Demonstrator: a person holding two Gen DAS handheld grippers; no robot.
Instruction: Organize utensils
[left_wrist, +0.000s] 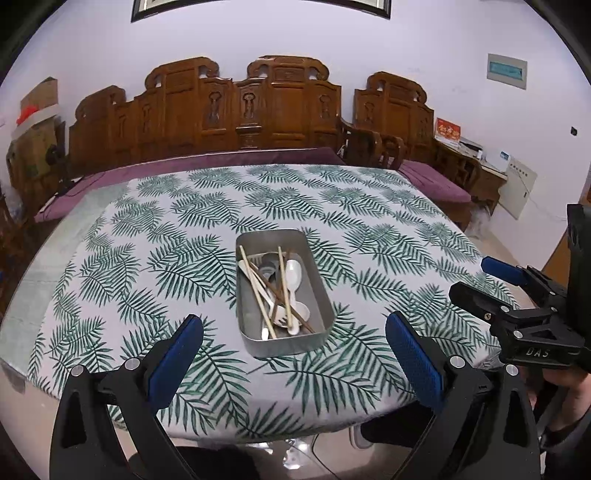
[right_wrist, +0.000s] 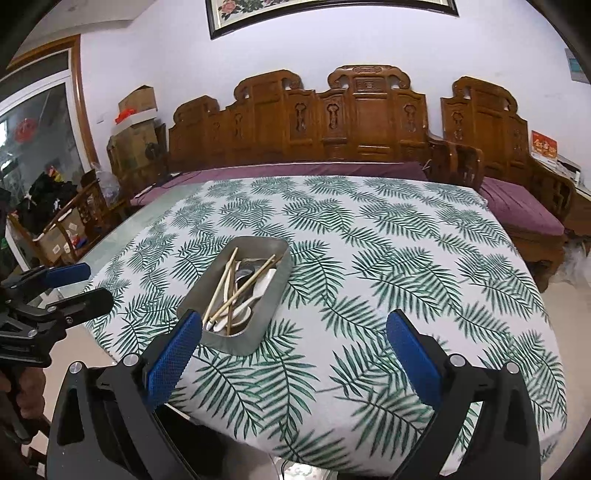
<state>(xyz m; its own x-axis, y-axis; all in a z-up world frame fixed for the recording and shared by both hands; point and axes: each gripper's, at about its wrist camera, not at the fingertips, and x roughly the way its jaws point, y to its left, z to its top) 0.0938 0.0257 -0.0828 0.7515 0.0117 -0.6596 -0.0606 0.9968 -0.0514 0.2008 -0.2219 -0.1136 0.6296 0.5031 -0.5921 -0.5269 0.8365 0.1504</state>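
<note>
A grey metal tray sits in the middle of the leaf-patterned tablecloth. In it lie several utensils: pale chopsticks, dark chopsticks, white spoons and metal spoons. My left gripper is open over the near table edge, short of the tray, nothing between its blue pads. My right gripper is open too, its left pad in front of the tray's near corner. Each gripper also shows in the other's view: right gripper, left gripper.
A carved wooden bench with purple cushions stands behind the table. Cardboard boxes are stacked at the back left, a chair with clutter at the left, a side table at the right. A person's hand holds the right gripper.
</note>
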